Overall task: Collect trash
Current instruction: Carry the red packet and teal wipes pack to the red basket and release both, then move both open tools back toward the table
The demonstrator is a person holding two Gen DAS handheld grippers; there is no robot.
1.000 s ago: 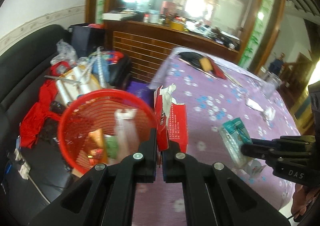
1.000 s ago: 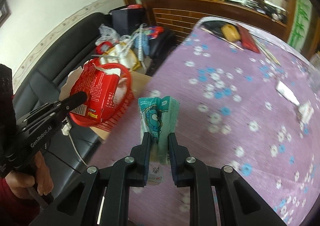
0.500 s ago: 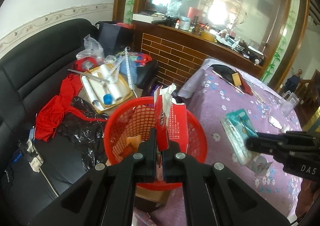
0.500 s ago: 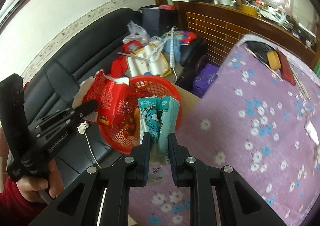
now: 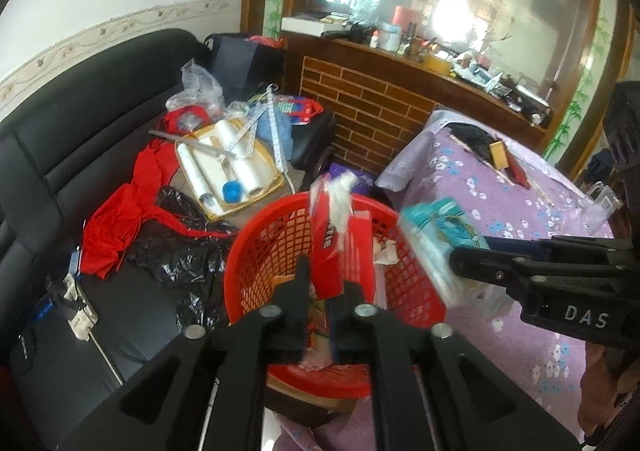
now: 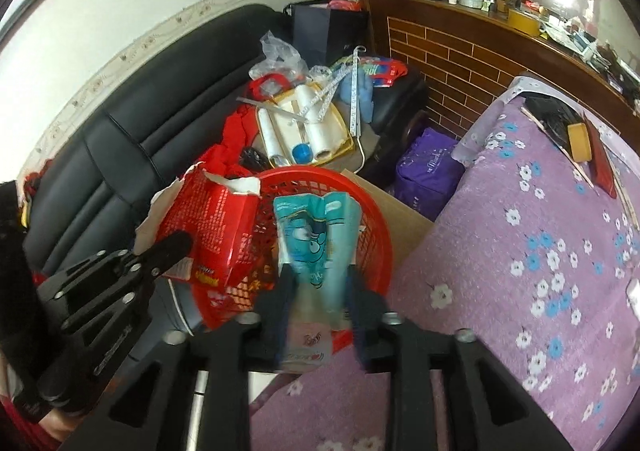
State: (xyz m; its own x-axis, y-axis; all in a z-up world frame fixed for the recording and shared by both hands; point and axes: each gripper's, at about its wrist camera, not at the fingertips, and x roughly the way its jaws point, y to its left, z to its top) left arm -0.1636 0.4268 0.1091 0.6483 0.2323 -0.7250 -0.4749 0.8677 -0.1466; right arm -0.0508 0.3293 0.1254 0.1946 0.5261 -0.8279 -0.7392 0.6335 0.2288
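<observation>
A red mesh basket (image 5: 276, 239) (image 6: 376, 227) stands beside the table edge, with wrappers inside. My left gripper (image 5: 320, 291) hangs over it with a torn red carton (image 5: 340, 247) (image 6: 208, 227) between its fingers; the jaws have spread and the carton looks loose and blurred. My right gripper (image 6: 318, 287) is over the basket's near rim with a teal wrapper pack (image 6: 316, 235) (image 5: 436, 239) between its fingers, which stand wider than before; the pack is blurred.
A purple flowered tablecloth (image 6: 520, 291) covers the table at right. A black sofa (image 5: 60, 139) at left holds a tray of white rolls (image 5: 228, 167), red cloth (image 5: 120, 223) and black bags. A brick-faced counter (image 5: 372, 115) stands behind.
Both grippers moved left from above the table to over the red basket. Both sets of jaws have widened, and the carton and the pack appear to be slipping down.
</observation>
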